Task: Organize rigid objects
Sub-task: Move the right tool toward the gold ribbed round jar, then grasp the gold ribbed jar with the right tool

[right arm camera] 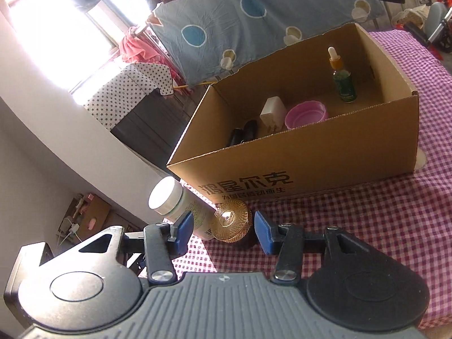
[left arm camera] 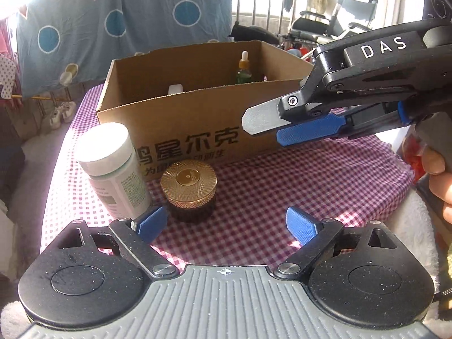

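Things sitting in and by the box

A white-capped bottle (left arm camera: 113, 169) and a gold-lidded jar (left arm camera: 188, 190) are standing side by side in front of the open cardboard box (right arm camera: 310, 163). Inside it, a green dropper bottle (right arm camera: 341, 79) is standing up, near a pink bowl (right arm camera: 306, 115) and a white charger (right arm camera: 272, 113).

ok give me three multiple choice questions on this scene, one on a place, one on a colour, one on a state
1. Where is the dropper bottle?
A. upright in the box
B. on the cloth
C. in a gripper

2. What colour is the bowl in the box?
A. green
B. pink
C. black

3. How is the left gripper?
A. shut on the jar
B. shut on nothing
C. open and empty

Answers: 1 A, it stands against the box's back wall. 2 B, its rim and wall are pink. 3 C, its blue pads stand wide apart, and the gold-lidded jar sits on the cloth ahead, ungripped.
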A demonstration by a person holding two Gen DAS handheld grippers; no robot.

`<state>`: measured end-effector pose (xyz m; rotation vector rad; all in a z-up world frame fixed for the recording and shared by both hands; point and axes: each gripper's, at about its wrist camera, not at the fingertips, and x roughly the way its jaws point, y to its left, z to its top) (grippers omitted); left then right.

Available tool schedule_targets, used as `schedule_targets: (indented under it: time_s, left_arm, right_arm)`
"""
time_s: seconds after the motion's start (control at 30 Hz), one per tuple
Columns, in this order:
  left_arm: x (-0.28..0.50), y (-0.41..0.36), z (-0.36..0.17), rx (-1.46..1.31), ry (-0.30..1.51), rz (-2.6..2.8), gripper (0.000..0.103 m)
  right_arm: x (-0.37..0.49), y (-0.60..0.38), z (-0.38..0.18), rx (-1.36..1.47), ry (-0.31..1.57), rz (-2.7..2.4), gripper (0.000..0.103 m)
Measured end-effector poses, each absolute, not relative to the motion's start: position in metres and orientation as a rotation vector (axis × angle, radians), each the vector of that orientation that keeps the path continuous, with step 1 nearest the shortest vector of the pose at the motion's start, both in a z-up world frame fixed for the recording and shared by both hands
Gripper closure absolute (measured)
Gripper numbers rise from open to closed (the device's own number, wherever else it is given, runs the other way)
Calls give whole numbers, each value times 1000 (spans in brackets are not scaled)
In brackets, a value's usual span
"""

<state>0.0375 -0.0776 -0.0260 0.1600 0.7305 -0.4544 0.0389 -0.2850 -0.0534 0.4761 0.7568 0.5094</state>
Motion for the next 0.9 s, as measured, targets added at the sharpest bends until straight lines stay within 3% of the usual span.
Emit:
schedule_targets:
  time_s: [0.33, 0.9]
  left_arm:
    - [58, -79, -56, 176, 747, -410, 22]
    - [65, -94, -57, 198, 755, -444, 22]
  right_arm:
    - [92, -259, -91, 491, 880, 542, 62]
    - [105, -259, -97, 444, 929, 580, 61]
